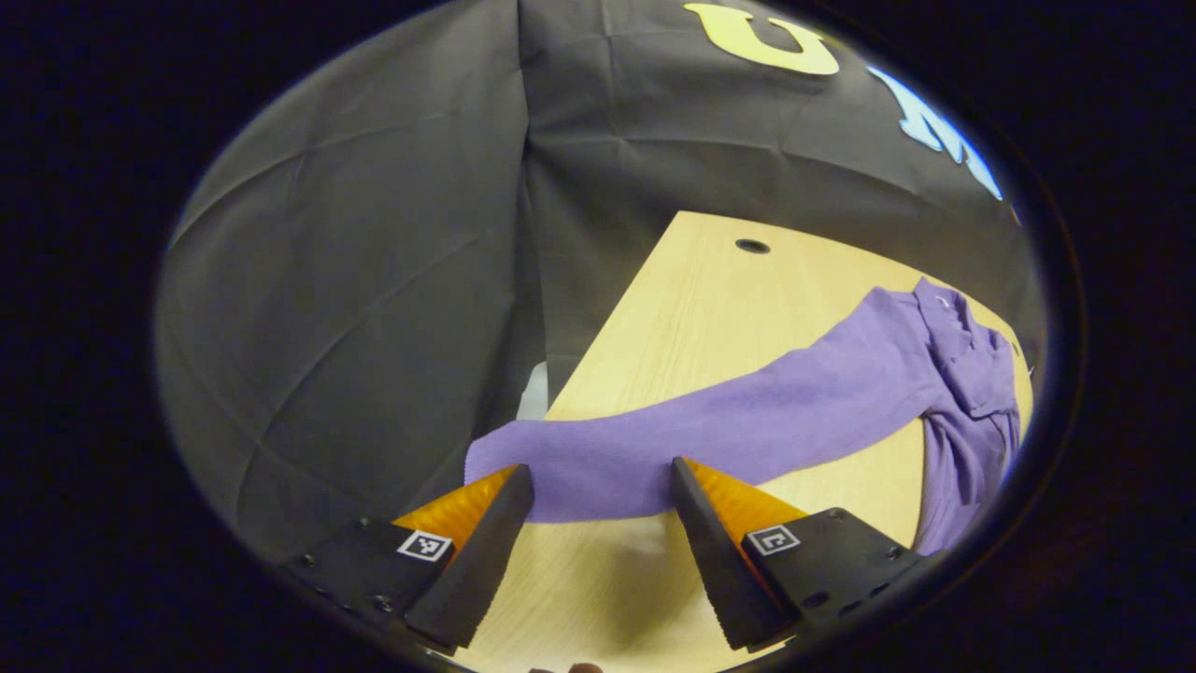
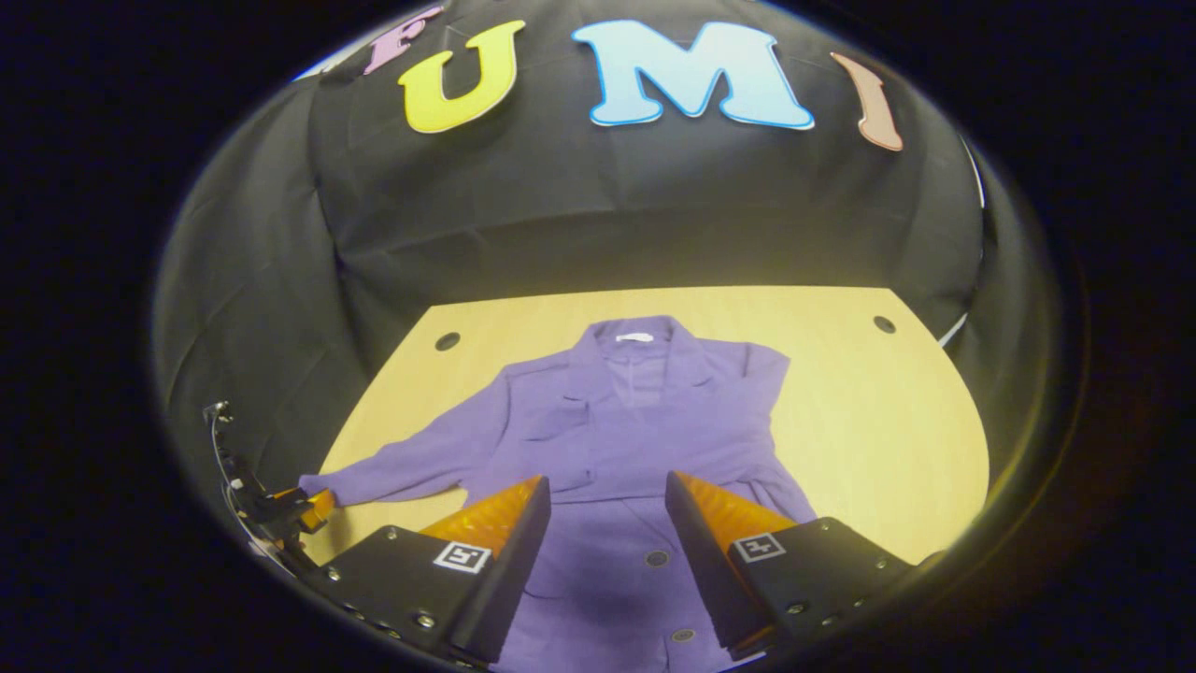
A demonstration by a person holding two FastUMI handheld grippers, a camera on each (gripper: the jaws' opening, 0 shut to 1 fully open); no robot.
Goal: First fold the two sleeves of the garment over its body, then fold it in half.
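A purple buttoned garment lies flat on the wooden table, collar at the far side. One sleeve stretches out to the left, its cuff at the table's edge. The other sleeve appears to lie across the body. My left gripper is open just short of the cuff end of the outstretched sleeve, a finger near each side of it. It also shows small by that cuff as the left gripper. My right gripper hangs open over the garment's lower front, near its buttons.
Black cloth walls stand close behind and to the sides of the table. The table's left edge runs right beside the cuff, with a drop beyond it. Cable holes sit in the far corners. Bare wood lies right of the garment.
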